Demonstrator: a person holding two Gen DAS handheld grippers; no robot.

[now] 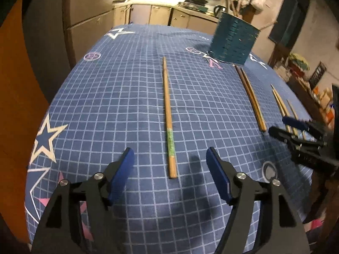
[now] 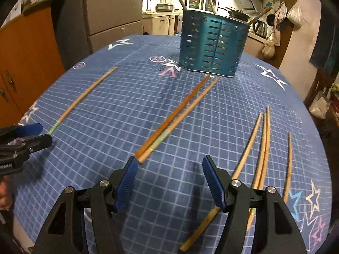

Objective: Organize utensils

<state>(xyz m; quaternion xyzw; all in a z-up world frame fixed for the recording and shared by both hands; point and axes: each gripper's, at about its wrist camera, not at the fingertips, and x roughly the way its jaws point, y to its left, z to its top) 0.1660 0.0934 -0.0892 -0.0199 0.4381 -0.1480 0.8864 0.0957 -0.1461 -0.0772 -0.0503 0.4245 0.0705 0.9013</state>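
Note:
A single bamboo chopstick with a green band (image 1: 168, 114) lies on the blue checked cloth, its thick end between and just beyond my open, empty left gripper (image 1: 170, 154). It also shows in the right wrist view (image 2: 82, 98). A pair of chopsticks (image 2: 175, 116) lies ahead of my open, empty right gripper (image 2: 168, 163), whose left fingertip is beside their near ends. Several more chopsticks (image 2: 262, 146) lie to the right, passing under the right finger. A teal slotted utensil holder (image 2: 213, 44) stands at the back, with a few utensils in it.
The table (image 1: 118, 84) is covered in blue cloth with star prints. An orange cabinet (image 2: 25, 48) stands to the left. Kitchen counters (image 1: 169, 14) lie behind. The right gripper shows at the right edge of the left wrist view (image 1: 279, 124).

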